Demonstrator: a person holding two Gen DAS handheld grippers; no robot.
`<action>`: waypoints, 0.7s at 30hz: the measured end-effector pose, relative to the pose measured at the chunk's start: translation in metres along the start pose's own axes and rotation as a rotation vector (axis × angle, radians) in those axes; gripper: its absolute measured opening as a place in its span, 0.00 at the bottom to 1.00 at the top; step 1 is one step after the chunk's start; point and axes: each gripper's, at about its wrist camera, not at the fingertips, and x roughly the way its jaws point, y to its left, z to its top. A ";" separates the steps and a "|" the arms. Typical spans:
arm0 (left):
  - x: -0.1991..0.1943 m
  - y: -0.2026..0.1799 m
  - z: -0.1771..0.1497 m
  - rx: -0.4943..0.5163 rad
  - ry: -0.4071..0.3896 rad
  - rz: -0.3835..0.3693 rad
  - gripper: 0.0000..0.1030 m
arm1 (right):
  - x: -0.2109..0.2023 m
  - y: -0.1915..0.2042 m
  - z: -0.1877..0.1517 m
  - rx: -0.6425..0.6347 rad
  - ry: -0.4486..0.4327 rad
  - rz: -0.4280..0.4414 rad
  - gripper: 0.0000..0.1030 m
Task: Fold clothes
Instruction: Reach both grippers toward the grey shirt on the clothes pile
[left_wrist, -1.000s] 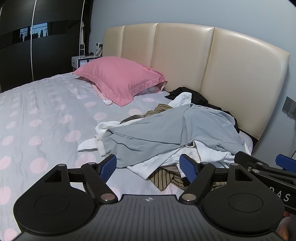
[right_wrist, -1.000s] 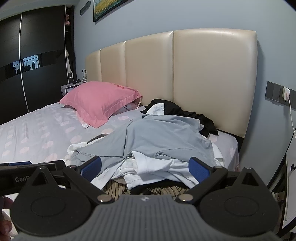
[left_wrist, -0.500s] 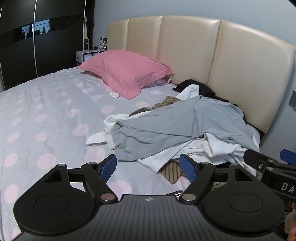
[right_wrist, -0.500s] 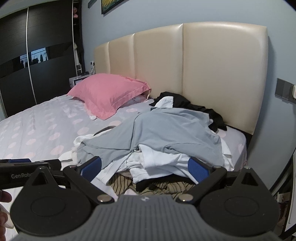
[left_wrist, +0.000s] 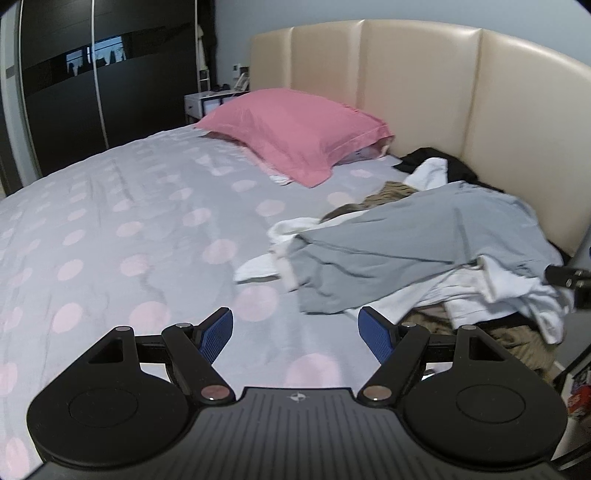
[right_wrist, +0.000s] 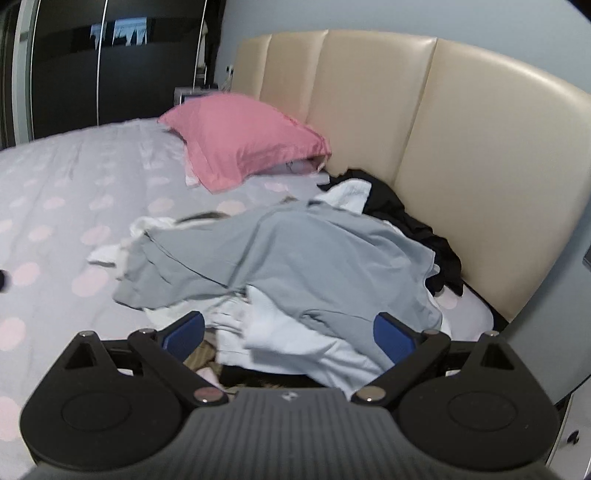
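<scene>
The clothes to fold lie in a loose heap ahead of both tools, at the headboard (right_wrist: 461, 147) end of the bed (left_wrist: 110, 229), with a grey top (right_wrist: 295, 258) draped over white garments (right_wrist: 295, 332), a striped brown piece (left_wrist: 517, 339) and a black garment (right_wrist: 406, 221) behind them. The left tool (left_wrist: 295, 332) has its fingers wide apart with nothing between them, over bare dotted sheet, the heap ahead and to its right. The right tool (right_wrist: 288, 332) is also spread wide, though its jaws are closing slightly; the white fabric and the grey hem show between its blue pads, but the pads do not seem to press on anything, and the blur in that view makes contact hard to judge. Nothing looks folded yet, so the likely step is picking 1 garment out. The main risk is that the right tool closes on 2 or 3 layers at once, since the grey top overlaps the white pieces exactly where the pads sit, and a lift would drag the whole pile. A sleeve tucked under the heap could snag and pull the striped piece off the bed's near edge. The pink pillow (left_wrist: 295, 133), well ahead and left of the heap, limits clear sheet for spreading.
</scene>
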 end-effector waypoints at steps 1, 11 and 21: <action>0.002 0.005 -0.001 0.009 0.005 0.005 0.72 | 0.008 -0.003 0.001 -0.024 0.007 -0.012 0.82; 0.026 0.064 -0.035 0.008 0.078 0.090 0.72 | 0.082 -0.018 -0.003 -0.141 0.110 -0.041 0.53; 0.047 0.101 -0.076 -0.091 0.159 0.106 0.72 | 0.097 -0.008 0.008 -0.139 0.083 -0.108 0.14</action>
